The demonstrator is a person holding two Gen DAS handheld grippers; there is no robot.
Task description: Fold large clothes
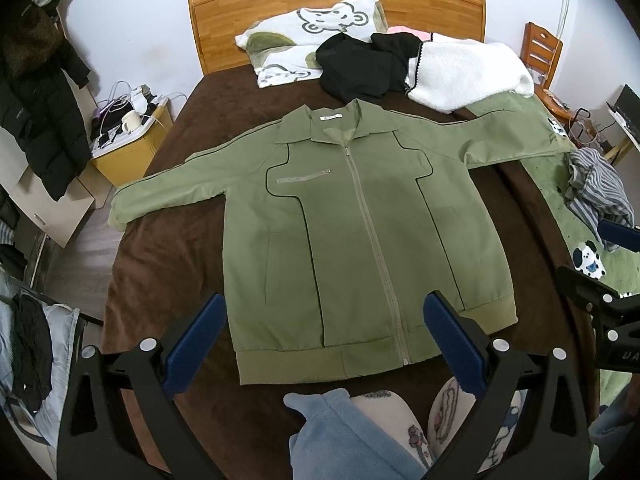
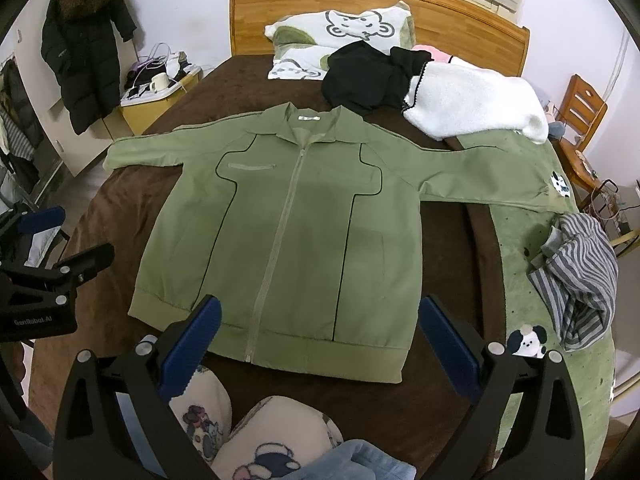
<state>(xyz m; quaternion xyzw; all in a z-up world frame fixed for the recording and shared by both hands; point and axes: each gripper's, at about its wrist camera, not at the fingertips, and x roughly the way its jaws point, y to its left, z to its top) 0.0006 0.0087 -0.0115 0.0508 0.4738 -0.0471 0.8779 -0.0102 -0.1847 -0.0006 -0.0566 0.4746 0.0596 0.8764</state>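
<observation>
Left wrist view, jacket: the green jacket (image 1: 360, 224) lies zipped and face up on the brown bed cover (image 1: 168, 248), collar toward the headboard (image 1: 336, 4), both sleeves spread out sideways, which looks like the flat layout a fold starts from.
Left wrist view, left hand-held gripper (image 1: 322, 342): jaws spread wide, nothing between them, hovering over the hem on the person's left side, apparently lining up a first grasp.
Left wrist view, neighbours: a black garment (image 1: 360, 68) and a white fleece (image 1: 468, 72) are piled near the pillow (image 1: 308, 36), apart from the jacket body.
Right wrist view, jacket: same garment (image 2: 288, 224), its right-side sleeve reaching onto the green blanket (image 2: 520, 248), cuff beside a striped cloth (image 2: 576, 280).
Right wrist view, right hand-held gripper (image 2: 318, 340): jaws wide, empty, poised above the hem's other side.
Right wrist view, judgement: no fold begun yet; the sleeves probably need bringing inward first.
</observation>
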